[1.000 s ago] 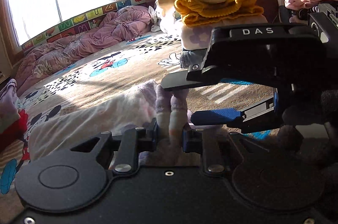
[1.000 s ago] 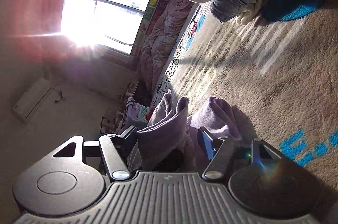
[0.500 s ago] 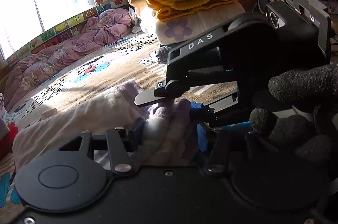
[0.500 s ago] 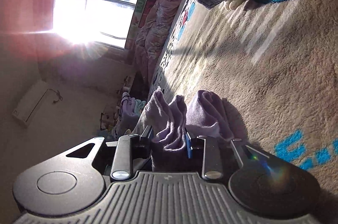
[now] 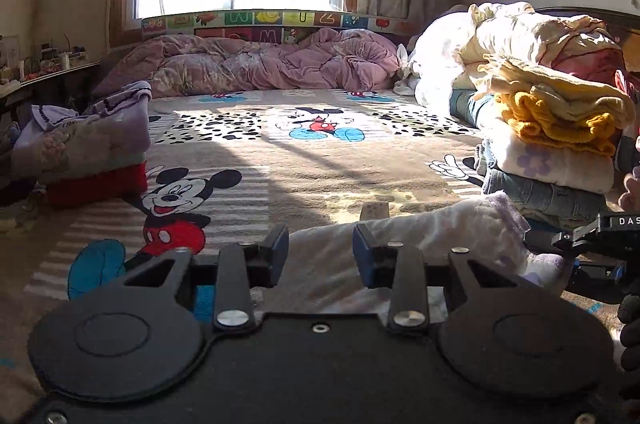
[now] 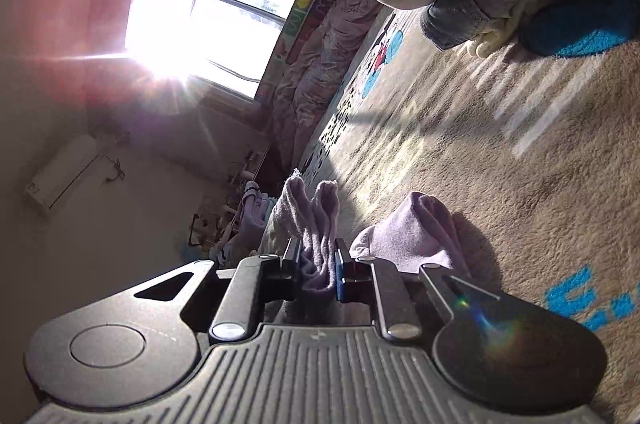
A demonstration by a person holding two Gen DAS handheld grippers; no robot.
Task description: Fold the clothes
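A pale lilac fleece garment (image 5: 432, 224) lies in a long roll across the Mickey Mouse blanket (image 5: 280, 164), just beyond my left gripper (image 5: 320, 248). The left gripper is open and empty, its jaws apart over the garment's near edge. My right gripper (image 6: 316, 264) is shut on the garment's lilac cuffs (image 6: 312, 220), which stick up between its jaws. A second lilac fold (image 6: 416, 232) lies to its right on the blanket. The right gripper's body (image 5: 600, 248) shows at the right edge of the left wrist view, at the garment's end.
A tall stack of folded clothes (image 5: 552, 128) stands at the right, close to the garment's end. A smaller folded pile (image 5: 92, 144) sits at the left. A pink quilt (image 5: 260, 64) lies under the window. A desk (image 5: 40, 76) stands at far left.
My left gripper let go of the lilac fabric, opened, and swung left to face the window. My right gripper closed on the cuffs.
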